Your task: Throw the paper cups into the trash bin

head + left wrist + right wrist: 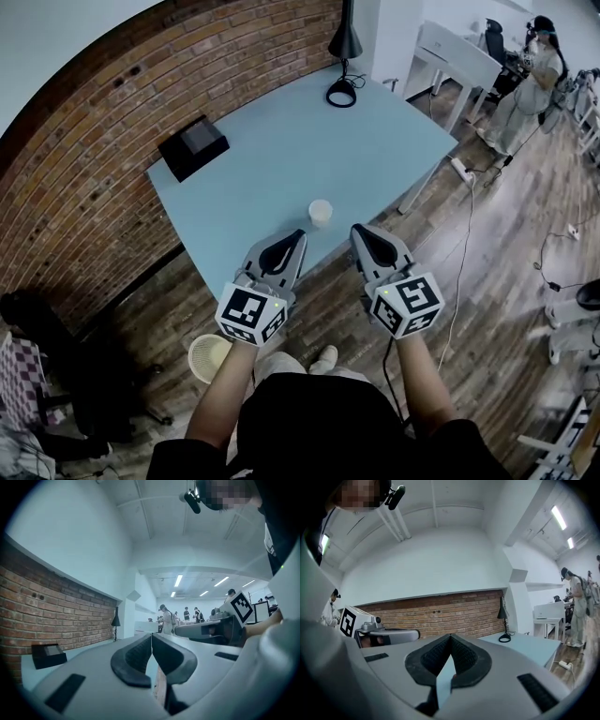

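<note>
At twelve o'clock from the left gripper (296, 236) and right gripper (360, 232), both pinched together and empty, stands the paper cup (321, 213); reaching step, I'd say, so the jaws must spread next.

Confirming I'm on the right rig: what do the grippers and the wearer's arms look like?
Both the left gripper and right gripper have light grey shells and jaws lined in black ribbed rubber. Each carries a white cube with black square markers and a small green light. A dark cable trails from the right one. The person wears a black short-sleeved top.
</note>
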Available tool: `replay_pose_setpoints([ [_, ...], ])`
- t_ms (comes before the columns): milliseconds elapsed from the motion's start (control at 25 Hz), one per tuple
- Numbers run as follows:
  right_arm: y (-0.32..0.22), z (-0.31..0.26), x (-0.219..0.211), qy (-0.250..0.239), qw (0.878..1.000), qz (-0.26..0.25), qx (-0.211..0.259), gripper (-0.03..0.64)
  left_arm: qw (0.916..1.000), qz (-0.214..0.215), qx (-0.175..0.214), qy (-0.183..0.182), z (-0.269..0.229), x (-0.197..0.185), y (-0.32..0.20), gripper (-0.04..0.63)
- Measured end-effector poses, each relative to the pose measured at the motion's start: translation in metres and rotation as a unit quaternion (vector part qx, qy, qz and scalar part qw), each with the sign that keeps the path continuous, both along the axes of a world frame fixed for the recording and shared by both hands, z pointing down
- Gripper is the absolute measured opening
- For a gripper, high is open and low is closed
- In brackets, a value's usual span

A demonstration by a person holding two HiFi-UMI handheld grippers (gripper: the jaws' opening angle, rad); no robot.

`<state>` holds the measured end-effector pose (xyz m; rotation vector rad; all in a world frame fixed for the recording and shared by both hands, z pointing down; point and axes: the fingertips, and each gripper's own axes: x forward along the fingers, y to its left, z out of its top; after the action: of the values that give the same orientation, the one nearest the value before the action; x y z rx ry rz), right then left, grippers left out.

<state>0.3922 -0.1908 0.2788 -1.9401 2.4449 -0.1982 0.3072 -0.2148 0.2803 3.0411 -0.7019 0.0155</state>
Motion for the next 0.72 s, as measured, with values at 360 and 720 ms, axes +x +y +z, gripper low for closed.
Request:
replay_pose_setpoints([
  [360, -0.013, 0.010, 0.008, -0.006, 1.000, -0.001, -0.009, 0.004, 0.9992, 0.012, -0.012, -0.036, 0.026, 0.015, -0.018, 0.009],
  [720, -0.037, 0.024, 0.019, -0.006, 0.999, 0.032, -0.023, 0.003, 0.9958, 0.054, -0.033, -0.066, 0.062, 0.038, -0.052, 0.009],
])
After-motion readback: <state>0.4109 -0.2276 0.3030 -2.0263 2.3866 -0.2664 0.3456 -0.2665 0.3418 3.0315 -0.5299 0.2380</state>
